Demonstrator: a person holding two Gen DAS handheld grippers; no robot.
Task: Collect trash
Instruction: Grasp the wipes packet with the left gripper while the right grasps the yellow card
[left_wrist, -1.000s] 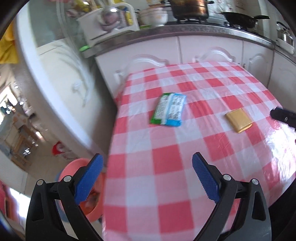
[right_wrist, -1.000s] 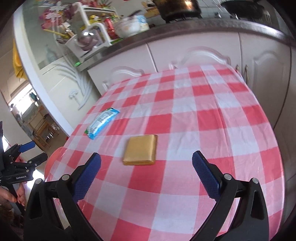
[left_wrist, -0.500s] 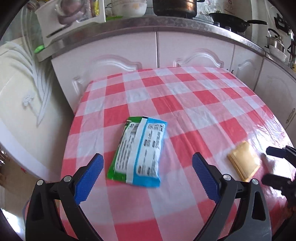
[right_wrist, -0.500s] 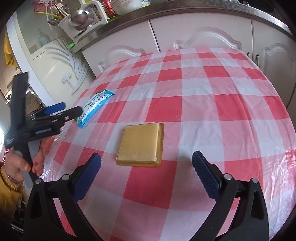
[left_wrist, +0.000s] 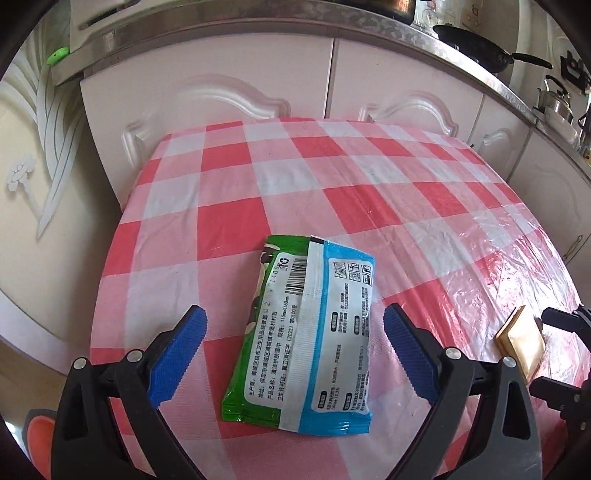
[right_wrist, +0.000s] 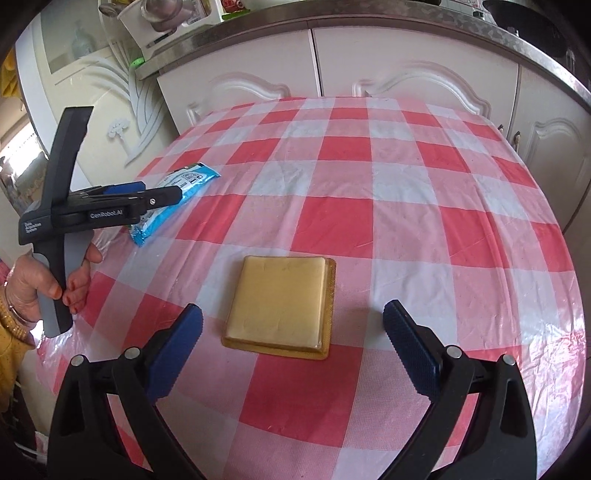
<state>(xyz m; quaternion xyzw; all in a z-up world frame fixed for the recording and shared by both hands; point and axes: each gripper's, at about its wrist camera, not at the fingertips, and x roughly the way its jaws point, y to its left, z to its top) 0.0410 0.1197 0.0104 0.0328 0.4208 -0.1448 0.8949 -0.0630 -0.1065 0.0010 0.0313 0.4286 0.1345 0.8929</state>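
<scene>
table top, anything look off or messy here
Nothing spilled or broken. Two bits of litter lie flat on the checked tablecloth: a green and blue wrapper printed side up, and a yellow square packet. The clear plastic cover is wrinkled near the right edge.

You can read "GenRobot.AI" in white on the left gripper (right_wrist: 162, 197) body; the wrapper (left_wrist: 308, 325) shows a barcode, Chinese print, "115mm×160mm" and "(2022)"; its smaller print is too fine to read
</scene>
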